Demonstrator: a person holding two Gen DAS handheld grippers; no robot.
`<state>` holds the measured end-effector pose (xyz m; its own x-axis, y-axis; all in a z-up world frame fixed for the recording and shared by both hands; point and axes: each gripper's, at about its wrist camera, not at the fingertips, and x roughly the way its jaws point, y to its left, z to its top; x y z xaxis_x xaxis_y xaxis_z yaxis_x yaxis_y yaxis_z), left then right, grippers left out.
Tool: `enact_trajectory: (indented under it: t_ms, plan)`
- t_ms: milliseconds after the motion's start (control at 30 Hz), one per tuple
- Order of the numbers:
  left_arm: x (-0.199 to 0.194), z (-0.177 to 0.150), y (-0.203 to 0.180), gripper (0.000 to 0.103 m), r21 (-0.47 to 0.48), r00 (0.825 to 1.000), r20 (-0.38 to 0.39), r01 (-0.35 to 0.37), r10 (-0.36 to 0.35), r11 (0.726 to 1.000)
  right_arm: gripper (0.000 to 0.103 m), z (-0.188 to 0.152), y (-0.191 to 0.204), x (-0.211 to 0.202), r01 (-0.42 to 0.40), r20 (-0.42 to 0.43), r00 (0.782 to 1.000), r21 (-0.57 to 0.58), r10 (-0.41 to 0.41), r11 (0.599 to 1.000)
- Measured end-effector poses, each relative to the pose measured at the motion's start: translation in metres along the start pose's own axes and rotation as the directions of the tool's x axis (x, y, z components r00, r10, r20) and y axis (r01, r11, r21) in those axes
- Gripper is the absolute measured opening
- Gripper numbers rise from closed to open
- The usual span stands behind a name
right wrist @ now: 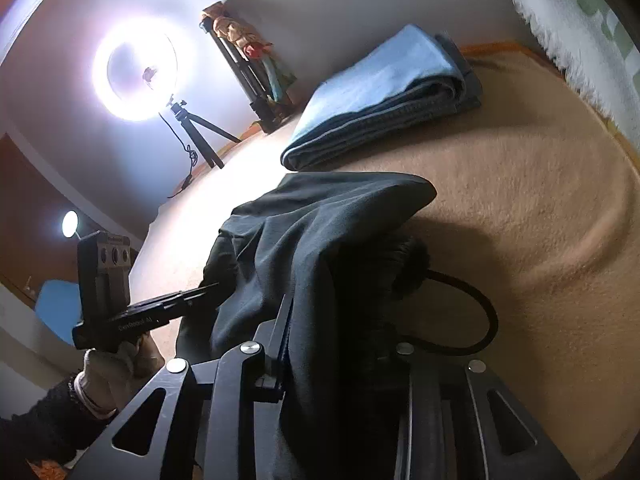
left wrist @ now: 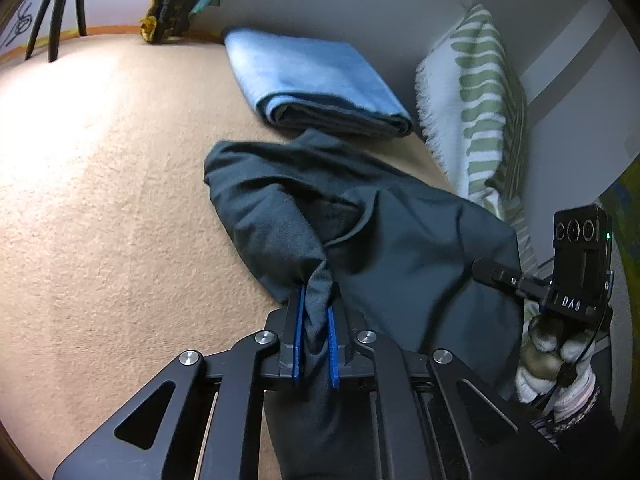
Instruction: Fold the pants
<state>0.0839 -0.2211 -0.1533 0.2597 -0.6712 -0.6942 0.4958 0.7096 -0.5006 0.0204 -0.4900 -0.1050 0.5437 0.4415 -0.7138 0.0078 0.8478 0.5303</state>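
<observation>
Ring light (right wrist: pixel 134 70): far left on its tripod, glaring hard across the tan blanket (left wrist: pixel 100 184), so that side washes out.

Left gripper (left wrist: pixel 316 332): its blue fingers (left wrist: pixel 298 336) are pinched narrow on a gathered bunch of the dark pants (left wrist: pixel 360 220), cloth squeezed between them and spilling down below.

Pants: lying mid-blanket just in front of both grippers, partly lifted, one rounded fold reaching toward the folded blue towel (left wrist: pixel 316 80) behind.

How they'll handle: soft, light, limp knit by the look of it. It drapes and wrinkles wherever it's lifted, has no stiffness to hold a crease, and will sag between two grips unless pulled taut.

Where to take hold: I'd say at a hem or the waistband edge, both layers together, with the two grips well apart along that edge; a bunched middle grip like this one will only drag a lump.

Right gripper (right wrist: pixel 320 344): the pants hang right over its fingers; it seems to be holding cloth, but from the pictures I cannot tell whether it's clamped or open.

Striped cushion (left wrist: pixel 480 112): far right, propped against the wall, clear of the pants.
</observation>
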Motion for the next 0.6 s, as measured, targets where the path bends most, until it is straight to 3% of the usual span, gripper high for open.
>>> enact_trajectory:
  t_ms: [300, 600]
  plan:
    - [-0.037, 0.014, -0.018, 0.006, 0.051, 0.994, 0.099, 0.033, -0.038, 0.998, 0.027, 0.008, 0.055, -0.036, 0.060, 0.122, 0.992, -0.145, -0.042, 0.988]
    - [-0.068, 0.061, -0.027, 0.003, 0.110, 0.978, 0.202, 0.023, -0.045, 0.994, 0.027, 0.042, 0.080, -0.055, 0.086, 0.220, 0.975, -0.179, -0.046, 0.980]
